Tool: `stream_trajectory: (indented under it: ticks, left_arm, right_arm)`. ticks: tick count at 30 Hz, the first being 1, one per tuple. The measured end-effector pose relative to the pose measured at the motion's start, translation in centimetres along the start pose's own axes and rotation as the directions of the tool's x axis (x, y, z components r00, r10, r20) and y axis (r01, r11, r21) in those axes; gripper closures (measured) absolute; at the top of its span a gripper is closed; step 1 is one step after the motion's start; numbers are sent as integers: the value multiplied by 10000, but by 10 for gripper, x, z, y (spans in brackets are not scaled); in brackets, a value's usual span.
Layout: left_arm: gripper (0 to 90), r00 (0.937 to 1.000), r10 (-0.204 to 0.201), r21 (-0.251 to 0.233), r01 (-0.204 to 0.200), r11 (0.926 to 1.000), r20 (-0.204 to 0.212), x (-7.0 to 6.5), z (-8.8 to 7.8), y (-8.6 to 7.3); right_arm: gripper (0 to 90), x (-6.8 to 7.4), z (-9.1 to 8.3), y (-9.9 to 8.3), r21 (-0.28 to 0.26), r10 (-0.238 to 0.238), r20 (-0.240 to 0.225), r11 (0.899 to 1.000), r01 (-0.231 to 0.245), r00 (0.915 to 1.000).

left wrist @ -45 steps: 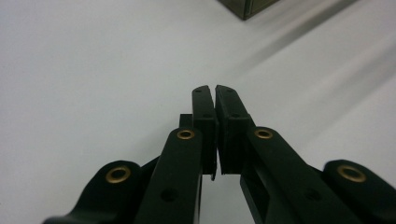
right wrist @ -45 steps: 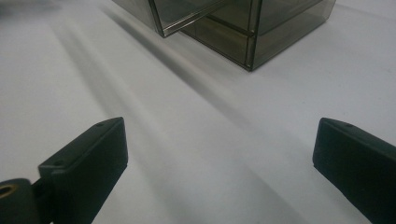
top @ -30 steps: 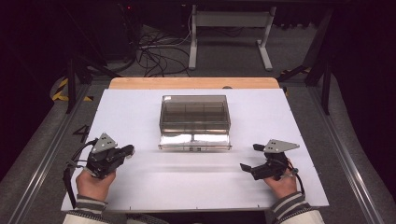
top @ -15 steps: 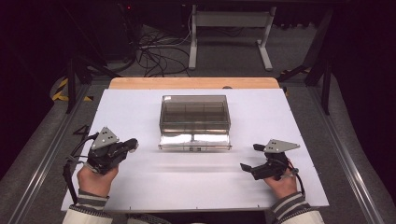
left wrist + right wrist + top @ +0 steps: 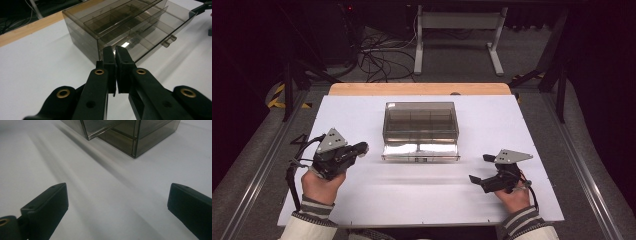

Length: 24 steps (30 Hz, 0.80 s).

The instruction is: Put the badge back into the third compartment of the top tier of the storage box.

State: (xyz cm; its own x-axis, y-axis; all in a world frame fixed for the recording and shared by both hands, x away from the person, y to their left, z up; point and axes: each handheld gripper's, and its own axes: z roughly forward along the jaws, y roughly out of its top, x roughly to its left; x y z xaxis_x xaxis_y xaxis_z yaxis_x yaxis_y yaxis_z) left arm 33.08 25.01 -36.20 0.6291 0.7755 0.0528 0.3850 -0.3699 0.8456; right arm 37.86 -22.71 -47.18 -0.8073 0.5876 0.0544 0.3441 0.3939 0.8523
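Item: smoked clear plastic organiser box point(image 5: 420, 125), with inner dividers, sitting at the middle of the white counter point(image 5: 362, 210), toward its far edge. Its shallow drawer point(image 5: 420, 151) is standing pulled out toward the person, and a small tab handle point(image 5: 168, 41) is showing on the drawer's front wall.

Left hand-held gripper point(image 5: 361, 148): hovering left of the box and pointing at its near left corner, not touching it. In the left gripper view its jaws are pressing together with nothing between them.

Right hand-held gripper point(image 5: 479, 170): resting low over the counter to the right of the drawer front, well apart from the box. Its jaws are standing wide apart and empty; in the right gripper view the box's corner is lying beyond them.

Step in hand, as a judgement: the left tool is lining up on the drawer, probably to push it or to work its handle.

Handling notes:
- The box looks light and is likely to slide on the smooth counter, so bracing its right wall with the other tool is advisable.
- Any push is best placed near the middle of the drawer front, so that the drawer is running straight rather than jamming.
- Contact is best made slowly; thin plastic is giving little warning before skidding.
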Motion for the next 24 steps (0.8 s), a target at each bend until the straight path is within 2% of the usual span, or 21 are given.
stream_trajectory:
  ticks: [10, 18, 24]
  left_arm:
    - [877, 9988, 379, -220, -373, 9991, 319, -13, 13, 23]
    - [876, 9950, 718, -294, -699, 9971, 691, -23, 26, 38]
    - [876, 9920, 766, -339, -735, 9967, 1004, -28, 34, 48]
  right_arm:
    - [40, 0, 0, 0, 0, -14, -4, 10000, 14, 10000]
    - [40, 0, 0, 0, 9, -25, -35, 10000, 25, 10000]
    - [40, 0, 1, 0, 14, -40, -54, 10000, 40, 10000]
